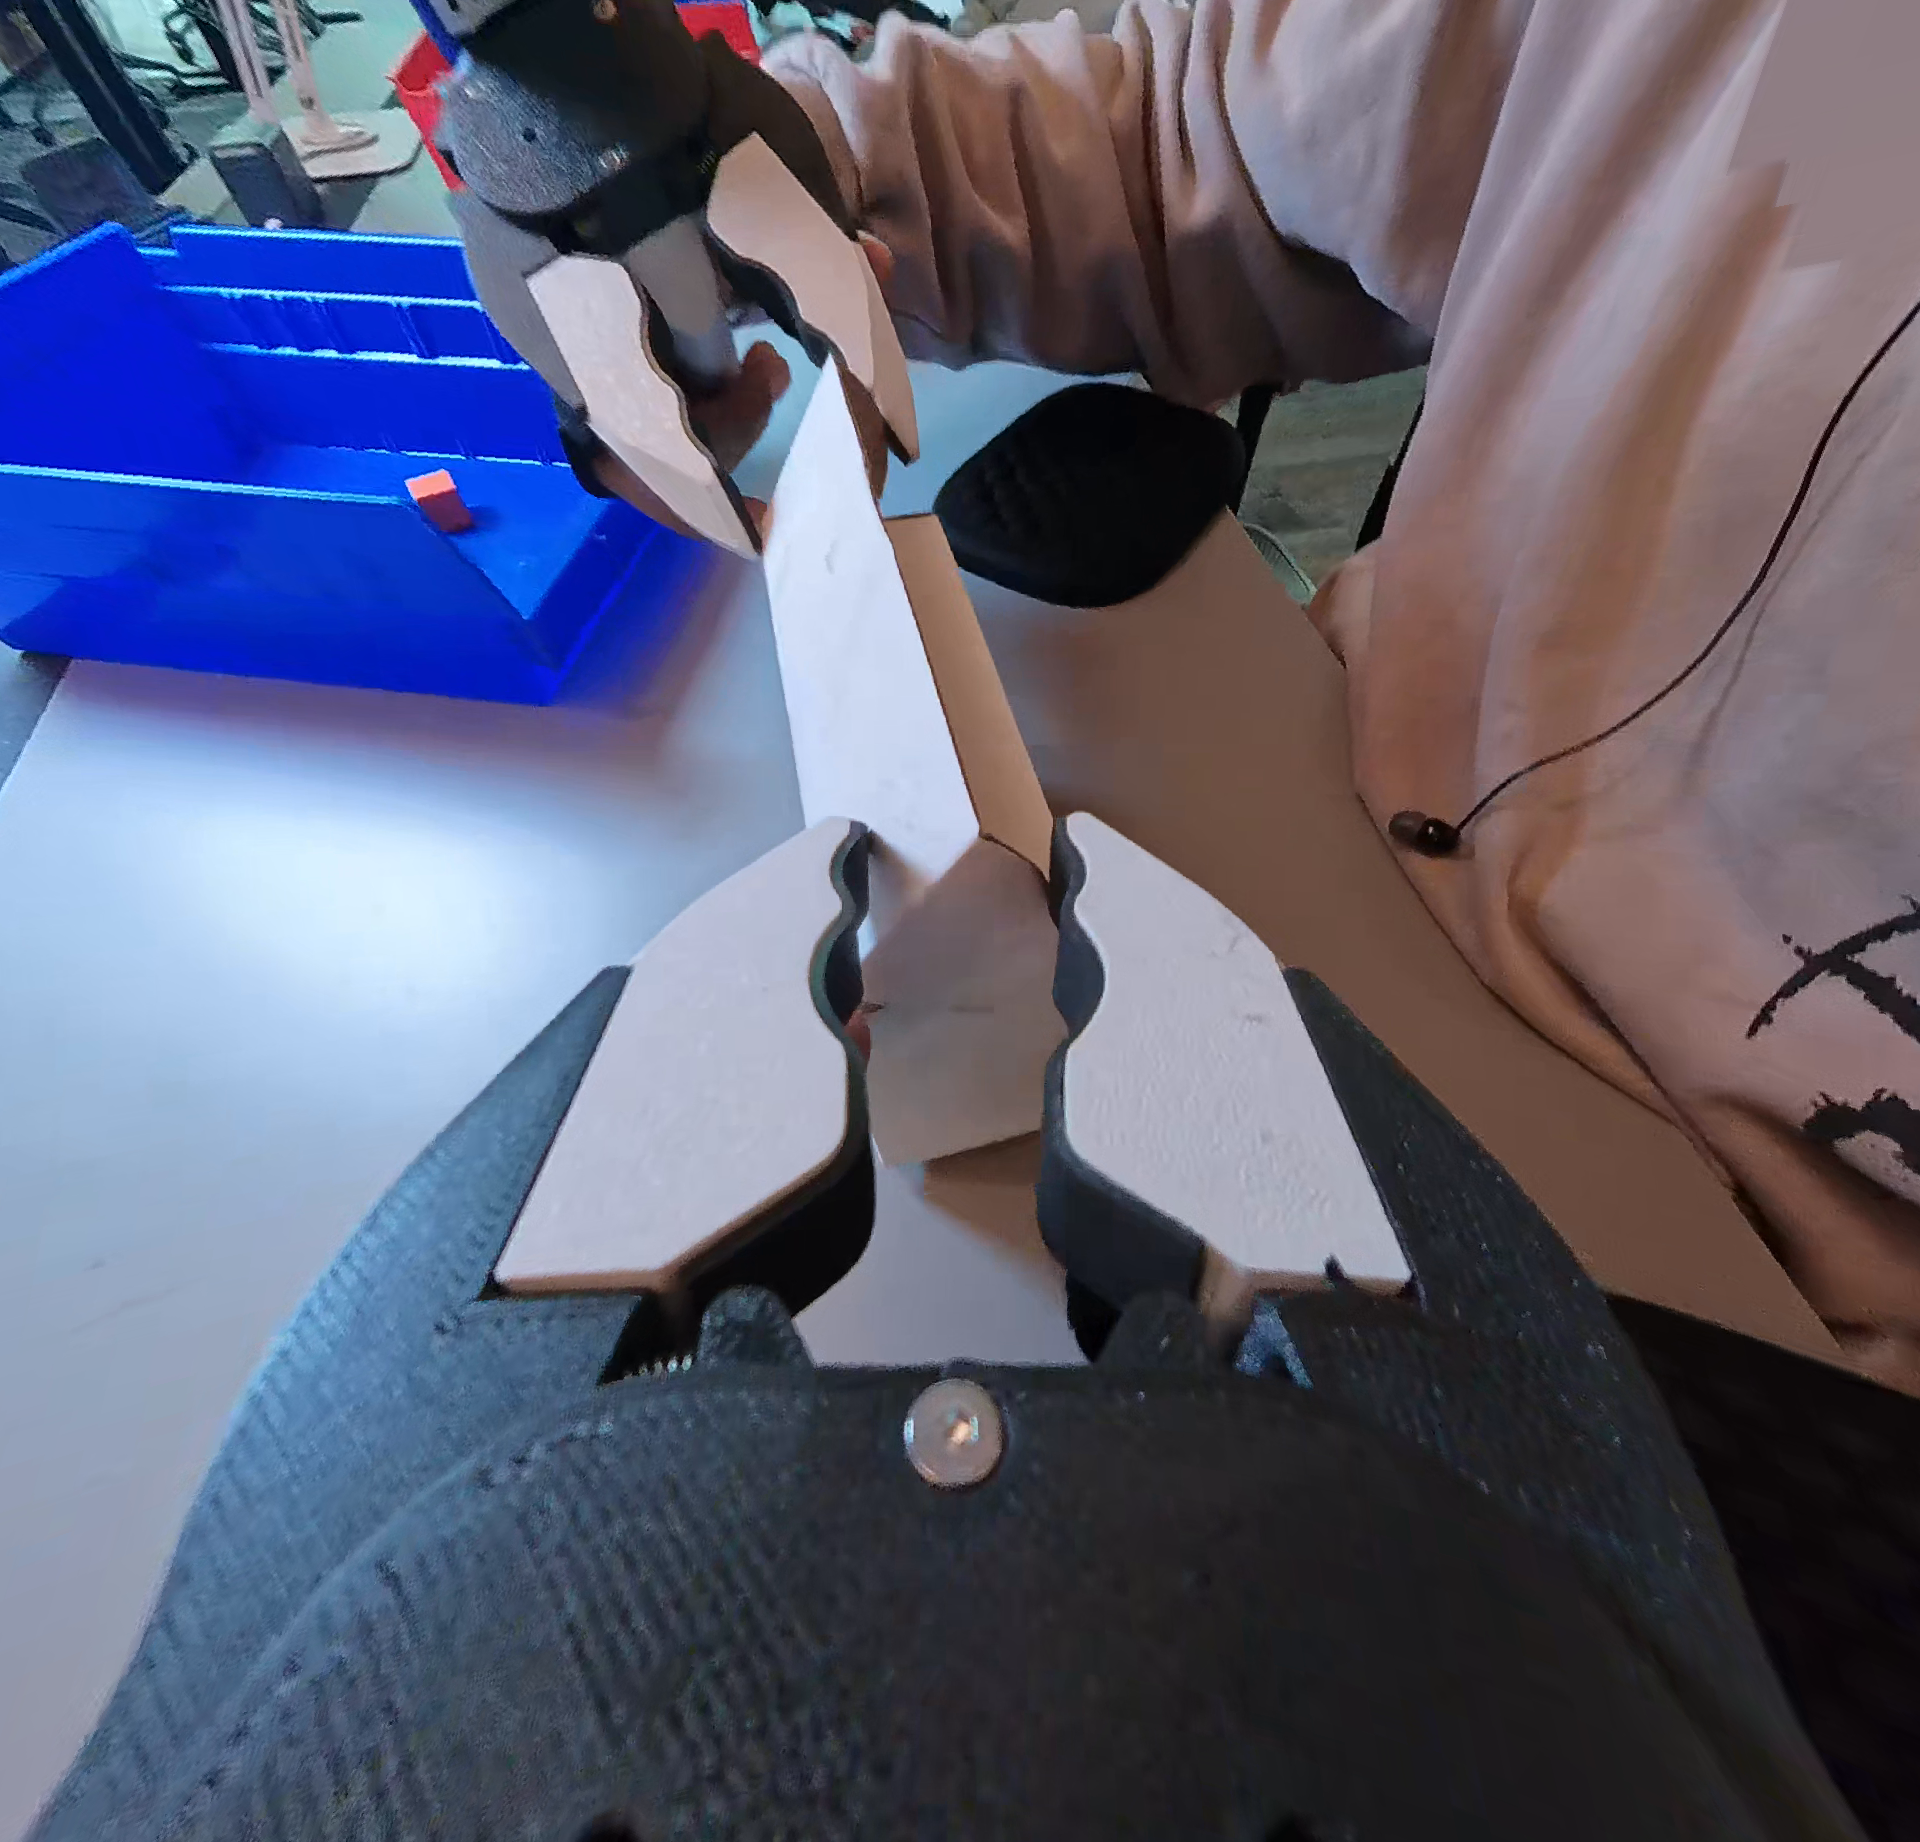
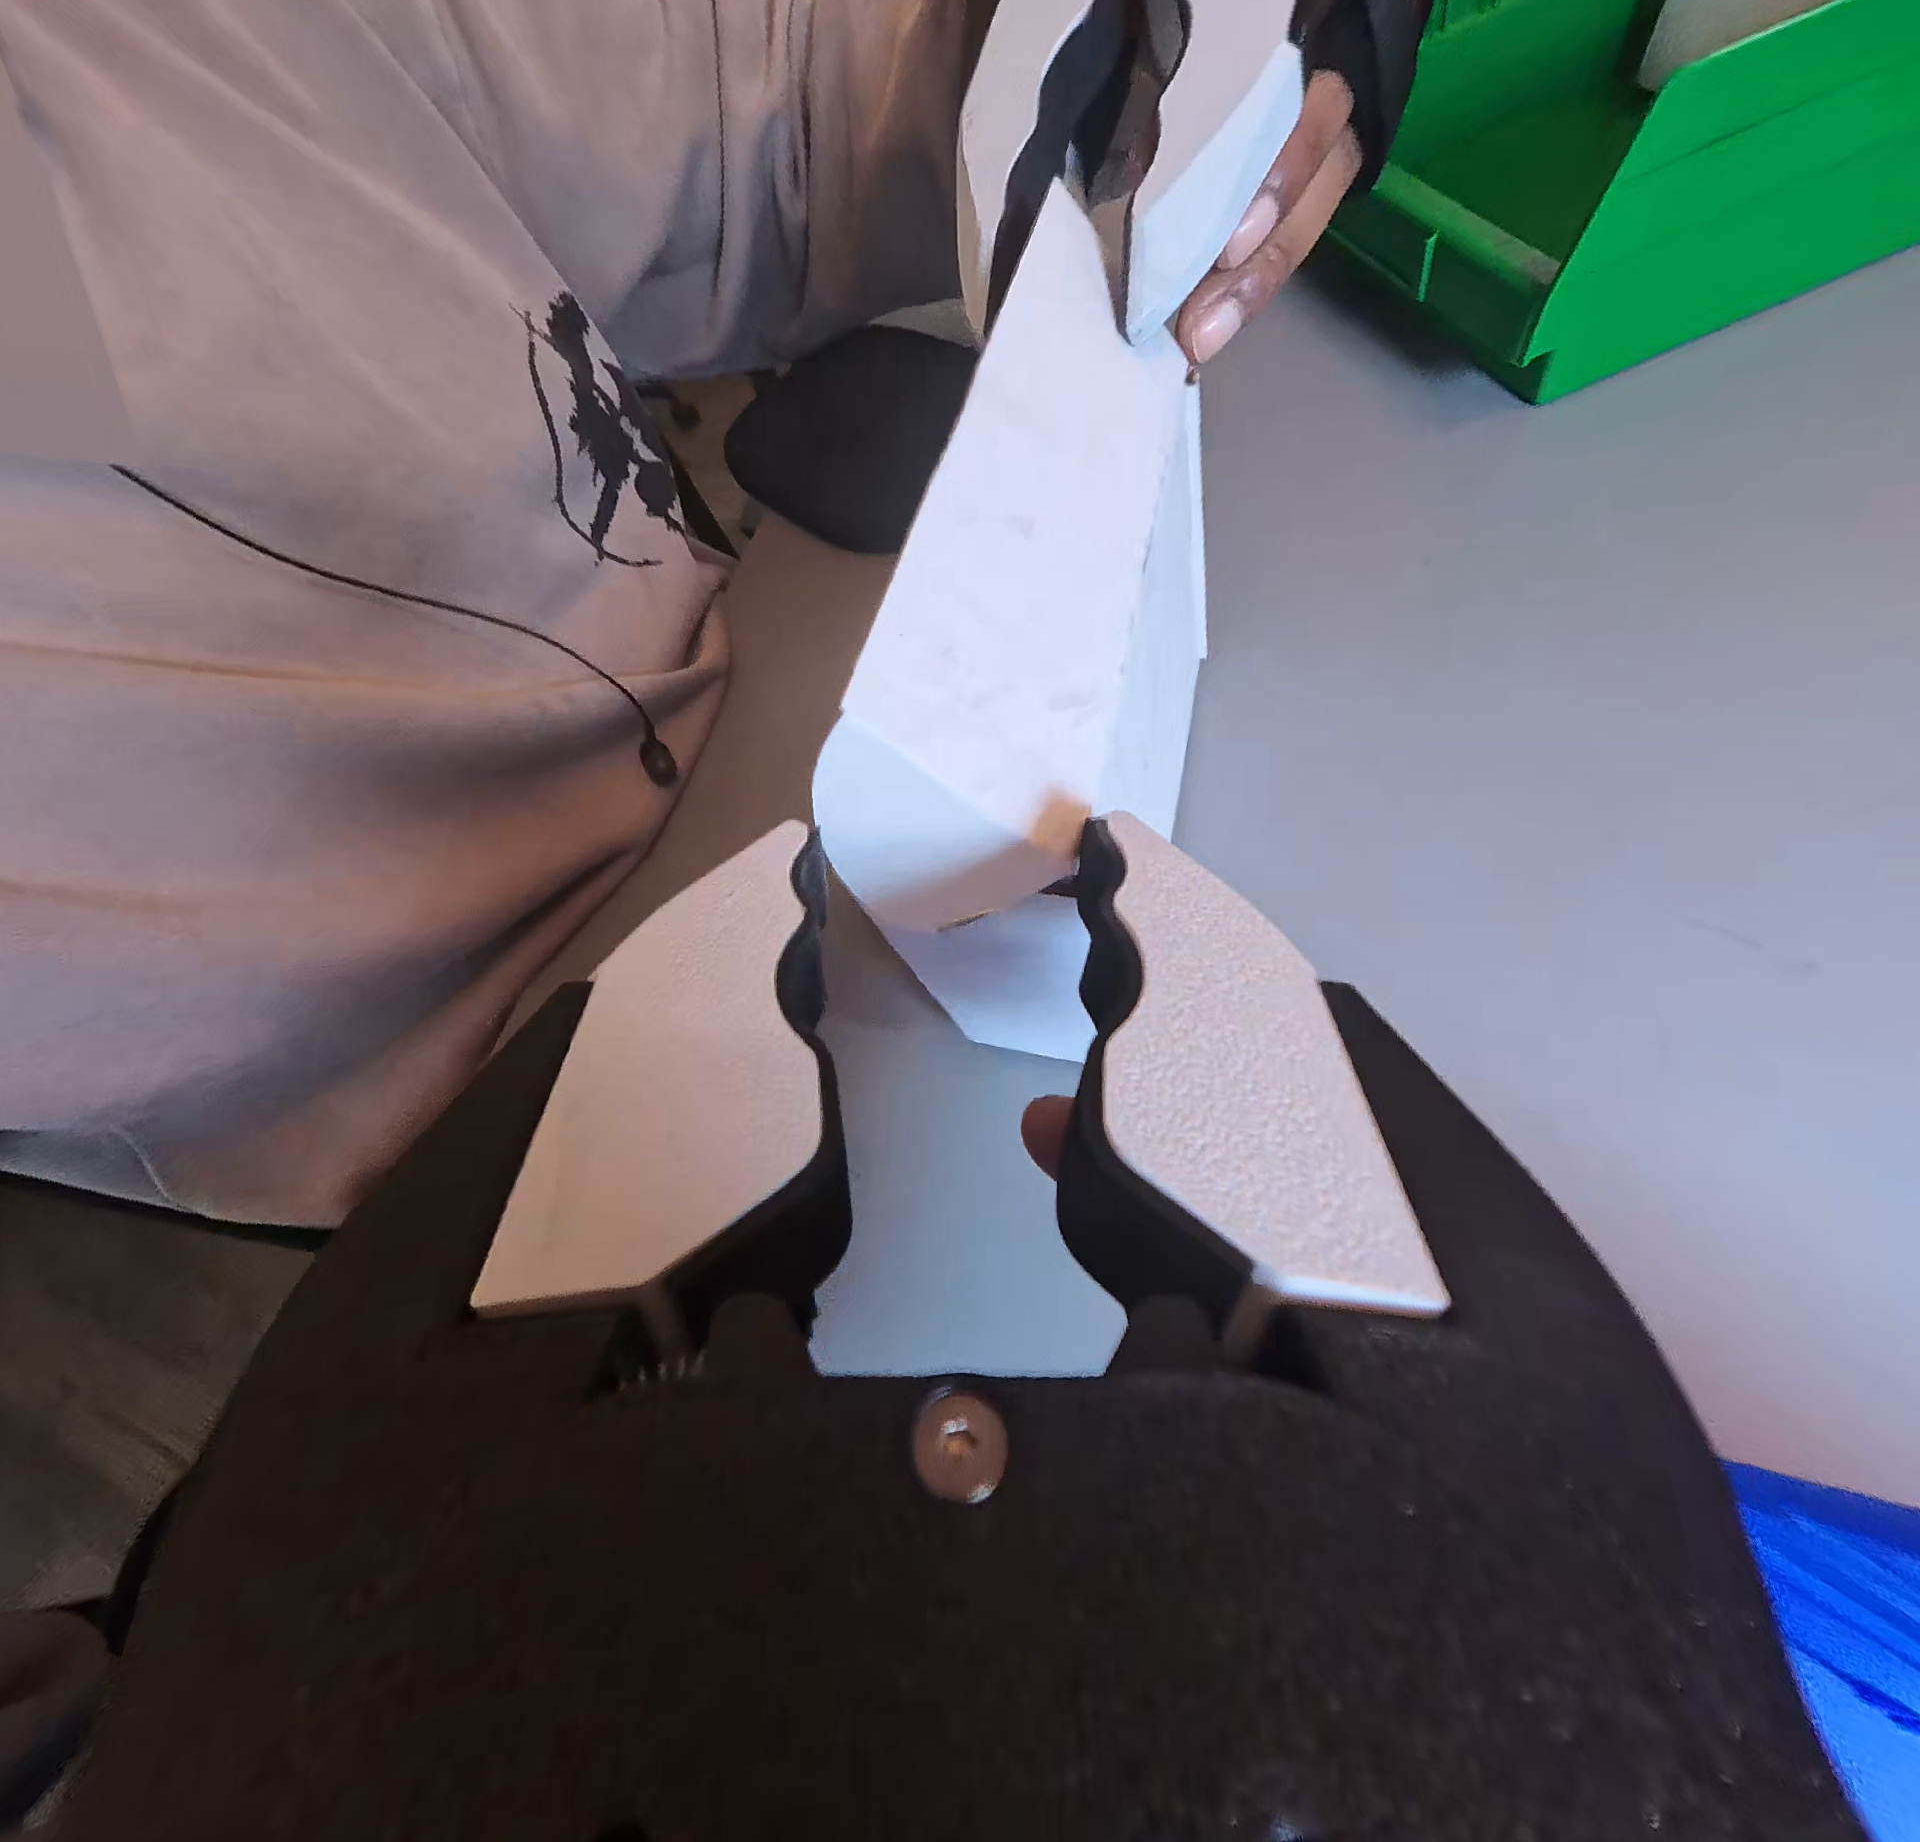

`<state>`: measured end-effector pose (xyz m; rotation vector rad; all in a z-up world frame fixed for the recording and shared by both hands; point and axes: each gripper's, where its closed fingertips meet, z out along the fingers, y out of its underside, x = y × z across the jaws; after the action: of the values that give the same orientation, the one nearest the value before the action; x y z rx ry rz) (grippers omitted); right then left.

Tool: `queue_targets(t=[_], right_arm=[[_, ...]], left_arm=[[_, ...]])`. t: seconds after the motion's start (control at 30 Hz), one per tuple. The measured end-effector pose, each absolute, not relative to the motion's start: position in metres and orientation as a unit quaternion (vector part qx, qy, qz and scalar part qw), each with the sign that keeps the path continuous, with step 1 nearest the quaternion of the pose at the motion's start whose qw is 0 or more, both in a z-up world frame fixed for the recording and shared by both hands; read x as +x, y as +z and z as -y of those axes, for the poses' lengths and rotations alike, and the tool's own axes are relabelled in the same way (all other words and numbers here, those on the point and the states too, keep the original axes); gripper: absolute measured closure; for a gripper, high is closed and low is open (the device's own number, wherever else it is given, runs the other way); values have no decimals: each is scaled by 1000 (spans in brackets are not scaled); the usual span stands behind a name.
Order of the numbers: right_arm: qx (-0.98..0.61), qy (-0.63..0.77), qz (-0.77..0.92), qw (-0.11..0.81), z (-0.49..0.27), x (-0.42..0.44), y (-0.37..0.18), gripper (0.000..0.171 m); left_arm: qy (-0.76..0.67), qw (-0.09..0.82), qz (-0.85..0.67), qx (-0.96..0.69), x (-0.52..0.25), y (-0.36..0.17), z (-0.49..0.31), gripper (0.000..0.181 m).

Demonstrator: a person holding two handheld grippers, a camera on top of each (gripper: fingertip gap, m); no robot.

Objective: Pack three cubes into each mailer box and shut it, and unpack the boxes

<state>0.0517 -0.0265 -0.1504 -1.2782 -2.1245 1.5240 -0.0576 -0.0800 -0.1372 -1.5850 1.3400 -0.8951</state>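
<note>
In the left wrist view, I am holding the left gripper (image 1: pixel 956 919) at the near end of a white mailer box (image 1: pixel 883 670). Its jaws are sitting on both sides of a folded flap, partly open, but I cannot tell if they are really pinching it. The right gripper (image 1: pixel 821 462) is meeting the far end of the box. Far to the left, a blue bin (image 1: pixel 208 504) is sitting on the surface (image 1: pixel 312 909) with one red cube (image 1: pixel 441 500) inside.

In the right wrist view, the right gripper (image 2: pixel 951 857) is reaching the near end of the same box (image 2: pixel 1029 587). Its jaws are touching the corners, and again I cannot tell if they are squeezing. The left gripper (image 2: pixel 1132 265) is at the far end. A green bin (image 2: pixel 1621 182) is far right.

I think I am working the flaps. To do it well, I should keep both ends level and press gently so the card is not bending.
</note>
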Motion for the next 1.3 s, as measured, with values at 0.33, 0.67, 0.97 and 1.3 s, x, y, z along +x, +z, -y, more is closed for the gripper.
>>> queue_targets(t=[0.33, 0.67, 0.97, 1.3], right_arm=[[-539, 596, 594, 32, 27, 45, -154, 125], [-533, 576, 616, 71, 34, 48, -152, 126], [-430, 523, 711, 189, 45, 55, -139, 124], [-475, 542, 673, 165, 38, 46, -138, 140]], left_arm=[[-420, 467, -397, -669, -65, -134, 63, 158], [-357, 478, -464, -655, -66, -132, 80, 149], [-345, 434, -556, -619, -74, -138, 101, 131], [-363, 445, -511, -640, -60, -139, 85, 150]])
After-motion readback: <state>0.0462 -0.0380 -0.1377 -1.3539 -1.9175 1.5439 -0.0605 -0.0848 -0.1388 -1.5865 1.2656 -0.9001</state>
